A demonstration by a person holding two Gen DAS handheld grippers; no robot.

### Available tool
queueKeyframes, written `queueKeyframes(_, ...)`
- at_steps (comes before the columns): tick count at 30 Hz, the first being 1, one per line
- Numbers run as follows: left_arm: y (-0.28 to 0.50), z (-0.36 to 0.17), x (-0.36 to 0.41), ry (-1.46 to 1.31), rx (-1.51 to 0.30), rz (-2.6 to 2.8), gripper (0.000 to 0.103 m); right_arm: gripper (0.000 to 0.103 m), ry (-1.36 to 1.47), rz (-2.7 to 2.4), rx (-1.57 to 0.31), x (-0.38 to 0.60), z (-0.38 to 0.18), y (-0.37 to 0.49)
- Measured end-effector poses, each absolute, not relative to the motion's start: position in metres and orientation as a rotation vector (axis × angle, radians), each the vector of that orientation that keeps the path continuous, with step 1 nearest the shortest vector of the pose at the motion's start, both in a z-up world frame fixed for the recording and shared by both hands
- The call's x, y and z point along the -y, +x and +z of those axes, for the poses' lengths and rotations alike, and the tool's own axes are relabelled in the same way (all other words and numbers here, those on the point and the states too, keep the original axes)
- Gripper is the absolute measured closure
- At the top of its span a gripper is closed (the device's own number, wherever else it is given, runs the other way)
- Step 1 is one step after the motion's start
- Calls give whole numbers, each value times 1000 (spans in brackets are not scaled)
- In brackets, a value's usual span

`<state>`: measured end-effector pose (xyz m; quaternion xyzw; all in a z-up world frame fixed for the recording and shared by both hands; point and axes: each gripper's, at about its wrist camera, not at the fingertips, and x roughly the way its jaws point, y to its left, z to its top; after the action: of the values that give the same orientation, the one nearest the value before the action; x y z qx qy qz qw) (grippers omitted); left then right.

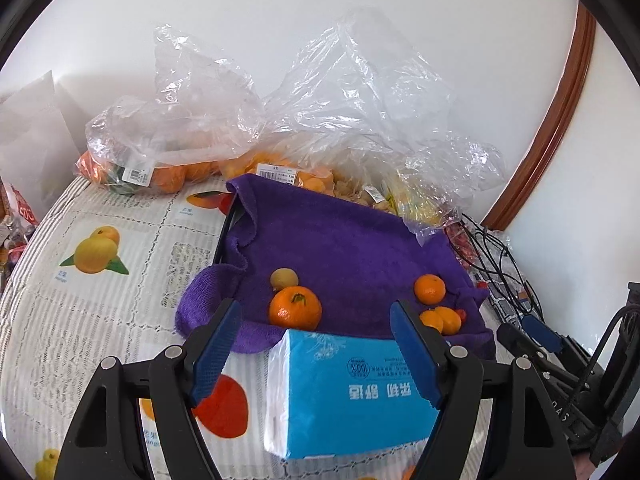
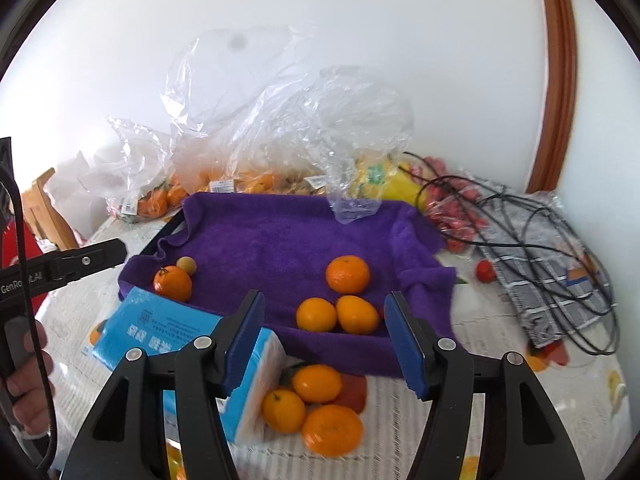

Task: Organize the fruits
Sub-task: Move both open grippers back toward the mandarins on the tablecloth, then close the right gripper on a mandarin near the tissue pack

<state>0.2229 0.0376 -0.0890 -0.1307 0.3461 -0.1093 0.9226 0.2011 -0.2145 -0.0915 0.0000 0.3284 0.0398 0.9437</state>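
Right gripper (image 2: 324, 336) gapes, half hiding tissue pack (image 2: 168, 332).

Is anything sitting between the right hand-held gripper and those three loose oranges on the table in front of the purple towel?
Nothing visible does. The right hand-held gripper is open just above the three loose oranges. The blue tissue pack lies close beside them on the left, not across the path.

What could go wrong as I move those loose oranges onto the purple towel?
The three loose oranges touch each other beside the tissue pack; gripping one may roll the others off. The right gripper is open with little room beside that pack. Fruit near the towel front edge, like the pair, could get knocked.
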Motion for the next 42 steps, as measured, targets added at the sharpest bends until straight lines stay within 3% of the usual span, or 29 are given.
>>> queueKeyframes(3,209,-89,-46,-241,-717,-193,27,36,15,65,-677,224,-90,186)
queueKeyframes(11,180,-95,-57,-223,-750,-160,27,36,115,59,-743,255,-109,159)
queueKeyframes(17,170,-105,-56,-236,-775,-156,27,46,103,108,-787,250,-130,153)
queueKeyframes(34,159,-112,-40,-216,-826,-194,27,47,79,201,-857,232,-173,180)
queueKeyframes(36,158,-112,-35,-200,-828,-203,27,60,75,223,-855,231,-173,180)
queueKeyframes(42,148,-112,-15,-166,-831,-256,27,61,53,224,-834,232,-164,168)
